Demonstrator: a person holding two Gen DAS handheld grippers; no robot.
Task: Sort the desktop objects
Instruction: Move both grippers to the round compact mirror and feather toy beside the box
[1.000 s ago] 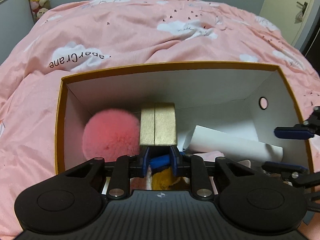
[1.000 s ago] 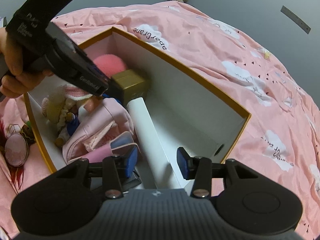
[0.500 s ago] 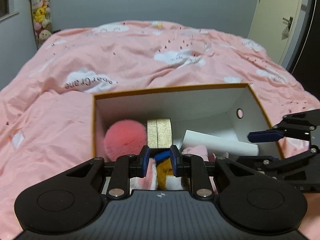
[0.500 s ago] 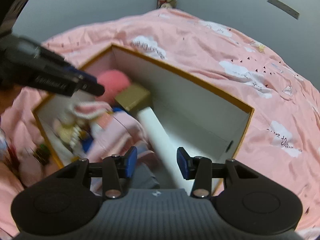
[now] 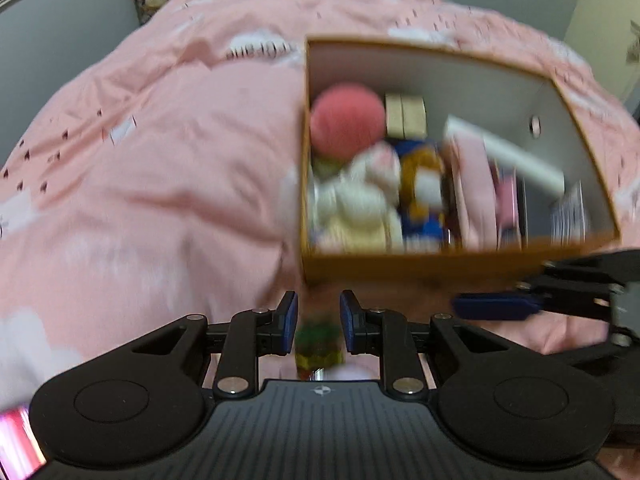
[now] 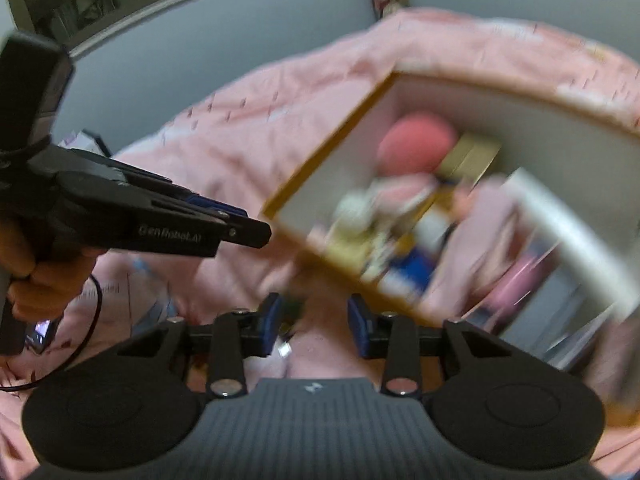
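The gold-rimmed box [image 5: 440, 270] sits on the pink bedspread, blurred by motion. It holds a pink pompom [image 5: 346, 124], a small gold box [image 5: 404, 118], plush toys [image 5: 360, 204] and a white roll [image 5: 520, 160]. My left gripper [image 5: 319, 318] hovers over the bedding in front of the box's near left corner, open, with nothing between its pads. A small green and yellow thing [image 5: 318, 344] lies on the bed just below its gap. My right gripper [image 6: 316, 320] is outside the box's near wall [image 6: 320, 184]; its jaws are closing on nothing.
A hand [image 6: 44, 284] holds the left gripper [image 6: 240, 236] at the left of the right wrist view. A black cable [image 6: 86, 328] and small items lie on the bedspread [image 5: 160, 180] there. Grey walls stand behind the bed.
Both grippers have drawn back out of the box and now hang over the bedding in front of it. The left view has swung left. The right jaws stand narrower.
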